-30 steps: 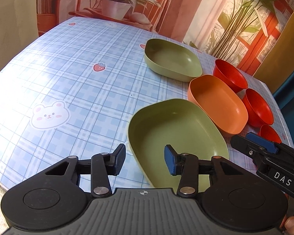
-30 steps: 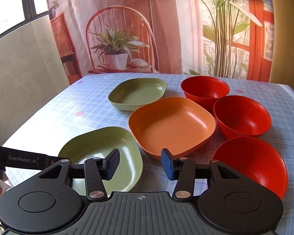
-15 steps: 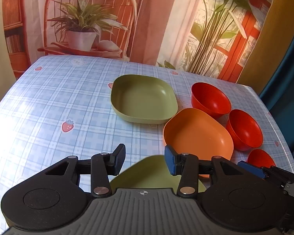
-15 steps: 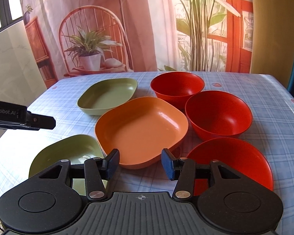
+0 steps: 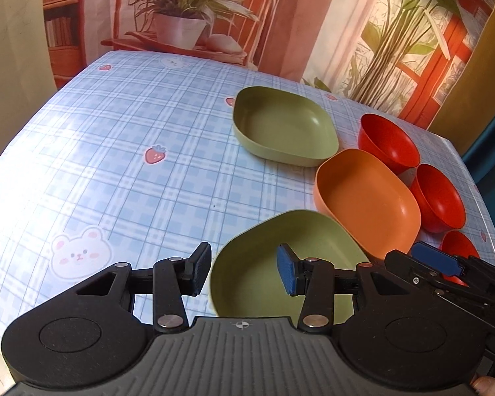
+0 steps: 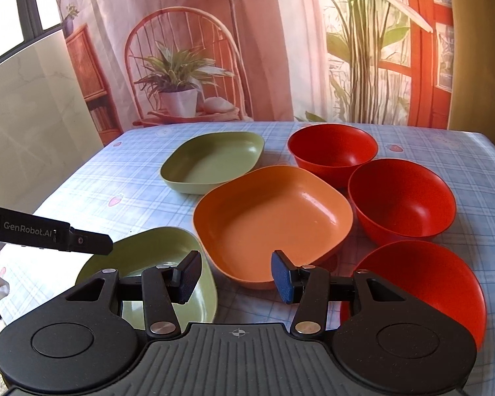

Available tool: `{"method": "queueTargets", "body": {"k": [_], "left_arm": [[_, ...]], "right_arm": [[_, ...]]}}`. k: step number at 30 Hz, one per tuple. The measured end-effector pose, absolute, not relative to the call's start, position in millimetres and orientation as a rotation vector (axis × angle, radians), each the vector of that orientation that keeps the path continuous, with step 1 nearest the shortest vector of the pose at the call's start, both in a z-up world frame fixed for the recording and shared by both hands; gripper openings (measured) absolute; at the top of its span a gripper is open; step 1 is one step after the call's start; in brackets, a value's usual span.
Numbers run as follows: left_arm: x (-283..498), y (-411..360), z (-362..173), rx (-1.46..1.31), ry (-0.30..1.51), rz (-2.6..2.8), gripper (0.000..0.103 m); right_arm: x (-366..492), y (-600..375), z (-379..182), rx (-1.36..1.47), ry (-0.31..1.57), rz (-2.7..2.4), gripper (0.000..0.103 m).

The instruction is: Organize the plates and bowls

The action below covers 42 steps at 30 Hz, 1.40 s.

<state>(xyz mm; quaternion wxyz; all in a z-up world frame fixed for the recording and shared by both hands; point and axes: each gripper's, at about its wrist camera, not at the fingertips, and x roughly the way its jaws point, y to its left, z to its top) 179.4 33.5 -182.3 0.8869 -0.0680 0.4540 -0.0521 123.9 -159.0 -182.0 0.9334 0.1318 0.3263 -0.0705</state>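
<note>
Two green plates, one orange plate and three red bowls sit on the checked tablecloth. My left gripper [image 5: 244,270] is open and empty, just above the near green plate [image 5: 267,257] at its left rim. The far green plate [image 5: 280,128], orange plate [image 5: 366,194] and red bowls [image 5: 386,138] lie beyond to the right. My right gripper [image 6: 236,275] is open and empty, above the gap between the near green plate [image 6: 155,250] and the orange plate [image 6: 270,217]. The nearest red bowl [image 6: 422,280] is to its right.
The table [image 5: 122,165] has open cloth on its left half, with its front edge close to me. A printed backdrop [image 6: 247,49] of a chair and plants hangs behind the table. The left gripper's arm [image 6: 46,234] crosses the right wrist view at left.
The left gripper has dipped back down and turned left, so the near green plate fills more of its view. The right gripper has swung slightly left and back toward the plates.
</note>
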Motion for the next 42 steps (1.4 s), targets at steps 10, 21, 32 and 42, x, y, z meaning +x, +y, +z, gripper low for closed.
{"method": "queueTargets", "body": {"k": [10,21,32,42], "left_arm": [[163.9,46.6,-197.8,-0.207,1.023,-0.092,0.046],[163.6,41.5,-207.8,-0.218,1.029,-0.131,0.040],[152.5,45.9,-193.3,-0.202,0.977,-0.106,0.040],[146.1,46.3,-173.9,-0.186,0.909,-0.115,0.040]], "right_arm": [[124.9,-147.5,-193.8,0.288,0.730,-0.089,0.037],[126.5,-150.3,-201.3,0.317,0.763,-0.071,0.014],[122.0,-146.3,-192.4,0.313,0.728,-0.041,0.013],[118.7,-143.0,-176.7,0.298,0.682,-0.038,0.013]]}}
